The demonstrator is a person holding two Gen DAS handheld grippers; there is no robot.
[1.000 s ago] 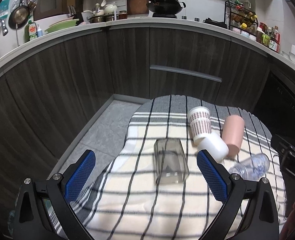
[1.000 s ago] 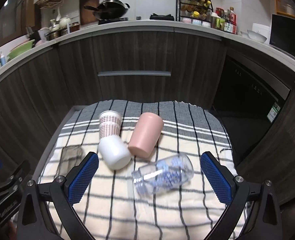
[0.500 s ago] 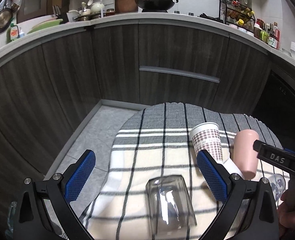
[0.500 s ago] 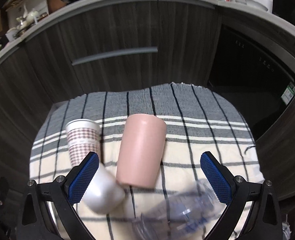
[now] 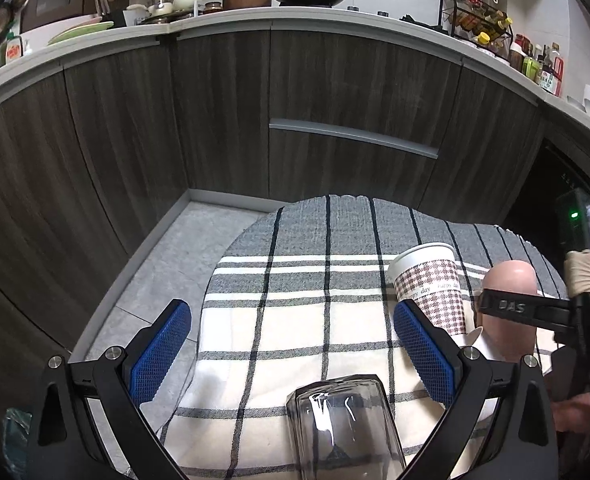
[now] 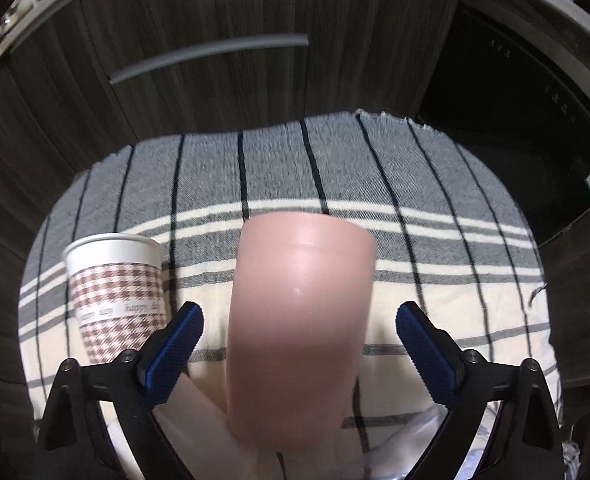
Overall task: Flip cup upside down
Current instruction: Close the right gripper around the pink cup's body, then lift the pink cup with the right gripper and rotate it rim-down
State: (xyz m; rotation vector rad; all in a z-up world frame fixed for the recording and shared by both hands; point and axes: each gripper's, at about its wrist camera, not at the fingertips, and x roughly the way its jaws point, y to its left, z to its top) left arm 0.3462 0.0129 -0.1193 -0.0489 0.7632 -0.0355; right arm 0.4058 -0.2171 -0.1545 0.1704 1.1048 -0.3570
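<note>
On the striped grey-and-cream cloth (image 6: 435, 216) spread over the kitchen floor, the smooth pink plastic cup (image 6: 301, 320) lies on its side, closed end pointing away toward the dark wood cabinets. The right gripper (image 6: 299, 352) hangs right over it with its blue-padded fingers (image 6: 175, 344) spread wide to either side of the cup's body, not touching it. It looks light and stiff, with a slick rounded wall that could roll or squirt out of a pinch, so I'd take it across the middle of the barrel, square on. A houndstooth paper cup (image 6: 115, 292) lies just beside it, close enough to get nudged. The left gripper (image 5: 291, 352) is open too, poised above a clear faceted glass tumbler (image 5: 343, 428) nearer the cloth's edge.
</note>
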